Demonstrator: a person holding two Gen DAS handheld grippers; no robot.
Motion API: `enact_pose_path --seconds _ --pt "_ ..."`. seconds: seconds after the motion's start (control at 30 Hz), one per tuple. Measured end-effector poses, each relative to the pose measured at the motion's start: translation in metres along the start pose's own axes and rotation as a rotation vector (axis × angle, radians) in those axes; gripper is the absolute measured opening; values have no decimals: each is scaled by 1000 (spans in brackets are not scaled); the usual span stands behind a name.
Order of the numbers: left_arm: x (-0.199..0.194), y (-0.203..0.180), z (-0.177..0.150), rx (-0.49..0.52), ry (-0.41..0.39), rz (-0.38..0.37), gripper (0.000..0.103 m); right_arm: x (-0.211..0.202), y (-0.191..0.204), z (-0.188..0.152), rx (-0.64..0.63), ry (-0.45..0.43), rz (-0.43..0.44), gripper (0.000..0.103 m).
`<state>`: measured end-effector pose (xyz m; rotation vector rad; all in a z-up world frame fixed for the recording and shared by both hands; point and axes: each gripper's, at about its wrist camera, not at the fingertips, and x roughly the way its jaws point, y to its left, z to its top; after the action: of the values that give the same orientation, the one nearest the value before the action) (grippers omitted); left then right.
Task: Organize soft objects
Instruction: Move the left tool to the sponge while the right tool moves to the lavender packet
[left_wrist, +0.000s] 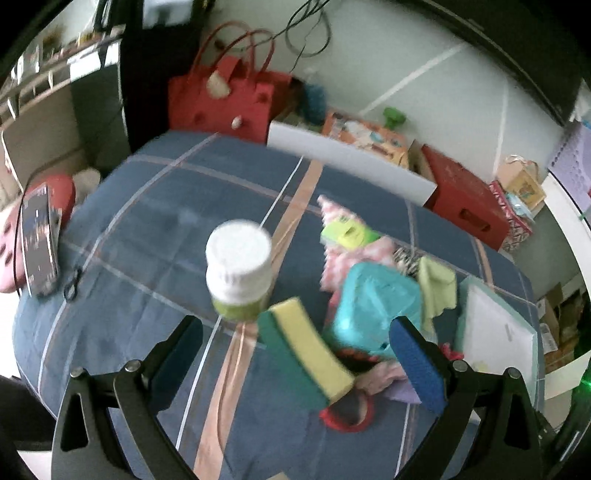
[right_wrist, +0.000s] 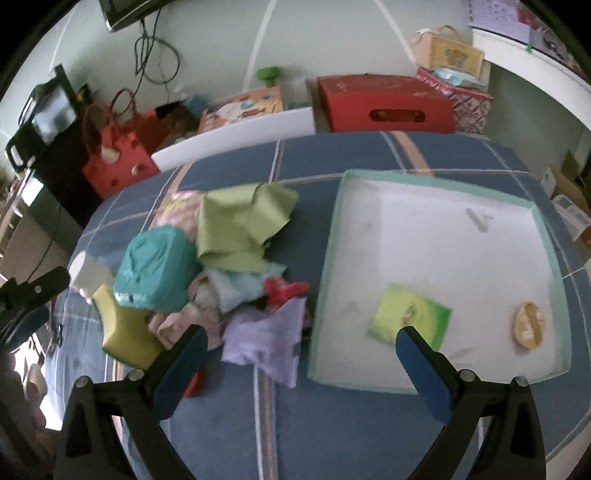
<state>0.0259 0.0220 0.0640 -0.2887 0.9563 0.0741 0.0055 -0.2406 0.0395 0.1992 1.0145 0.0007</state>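
Left gripper (left_wrist: 295, 343) wide, holding nothing, above sponge (left_wrist: 310, 350). Right gripper (right_wrist: 299, 354) wide too, holding nothing. Pile of cloths (right_wrist: 236, 266) sits on the plaid surface (right_wrist: 332, 424), just left of tray (right_wrist: 328, 258). Green packet (right_wrist: 410, 317) lies inside tray. White-capped bottle (left_wrist: 240, 269) stands left of pile.

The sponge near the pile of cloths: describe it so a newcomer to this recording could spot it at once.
Start at the blue checked tablecloth and find the heap of soft things left of the white tray. At the heap's left edge, beside the teal pouch, lies the sponge. It alone is a firm block, yellow with a green scrubbing layer; its neighbours are all limp cloth.
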Motion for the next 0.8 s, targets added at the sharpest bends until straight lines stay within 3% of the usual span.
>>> enact_pose_path --seconds 0.2,0.67,0.8 --pt "15 -1 -10 18 53 4 101 17 16 -14 -37 63 9 103" --pt "54 -30 -19 105 170 39 101 33 18 -15 -41 93 10 101" --pt "60 -31 -21 116 173 74 101 33 22 -15 -50 91 24 100"
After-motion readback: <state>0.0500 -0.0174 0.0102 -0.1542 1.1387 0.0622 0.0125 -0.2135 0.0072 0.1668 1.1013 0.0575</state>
